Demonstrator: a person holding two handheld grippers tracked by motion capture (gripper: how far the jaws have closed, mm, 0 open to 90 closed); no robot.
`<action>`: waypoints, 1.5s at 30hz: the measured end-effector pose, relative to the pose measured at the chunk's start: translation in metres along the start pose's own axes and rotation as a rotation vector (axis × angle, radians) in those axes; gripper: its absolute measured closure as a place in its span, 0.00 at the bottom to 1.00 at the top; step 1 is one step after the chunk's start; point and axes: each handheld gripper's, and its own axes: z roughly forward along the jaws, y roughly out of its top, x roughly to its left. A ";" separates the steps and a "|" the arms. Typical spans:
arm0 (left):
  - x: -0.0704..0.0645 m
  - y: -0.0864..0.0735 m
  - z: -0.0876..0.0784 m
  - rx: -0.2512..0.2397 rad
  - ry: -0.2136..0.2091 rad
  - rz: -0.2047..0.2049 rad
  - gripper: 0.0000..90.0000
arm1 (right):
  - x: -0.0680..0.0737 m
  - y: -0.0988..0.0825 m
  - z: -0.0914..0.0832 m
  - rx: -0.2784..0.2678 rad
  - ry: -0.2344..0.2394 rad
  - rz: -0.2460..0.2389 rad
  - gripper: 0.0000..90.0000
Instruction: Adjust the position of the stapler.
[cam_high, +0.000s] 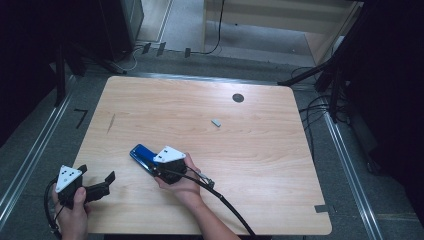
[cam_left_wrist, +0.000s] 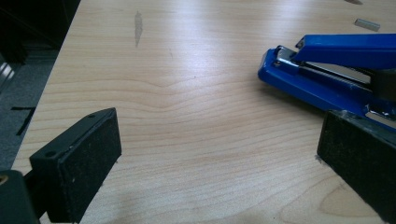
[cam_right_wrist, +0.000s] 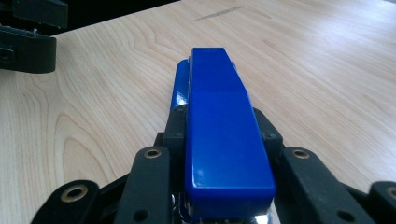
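A blue stapler (cam_high: 142, 153) (cam_left_wrist: 327, 79) (cam_right_wrist: 224, 121) lies lengthwise between the jaws of my right gripper (cam_high: 153, 165) (cam_right_wrist: 219, 133), which is shut on its rear half from both sides. Its nose points toward the table's far left. The stapler is low over the wooden table (cam_high: 260, 150); whether its base touches the wood I cannot tell. My left gripper (cam_high: 97, 173) (cam_left_wrist: 217, 163) stands open at the near left corner of the table, nothing between its pads, with the stapler a short way to its right. It also shows in the right gripper view, as the left gripper (cam_right_wrist: 28, 42) at the top left.
A small grey staple strip (cam_high: 216, 122) (cam_left_wrist: 367, 24) lies near the table's middle. A dark round cable hole (cam_high: 238, 98) sits toward the far edge. A grey streak (cam_high: 111, 122) (cam_left_wrist: 138, 25) marks the wood at the left. Cables and dark stands surround the table.
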 end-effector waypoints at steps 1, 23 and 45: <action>0.000 0.000 0.000 0.000 -0.001 0.000 0.00 | -0.001 0.000 -0.002 -0.005 0.000 0.001 0.75; -0.001 0.000 0.000 0.002 0.006 0.001 0.00 | -0.017 -0.011 -0.031 -0.004 -0.051 -0.005 0.75; -0.002 0.000 0.000 0.002 0.010 0.005 0.00 | -0.037 -0.039 -0.057 0.026 -0.104 0.013 0.75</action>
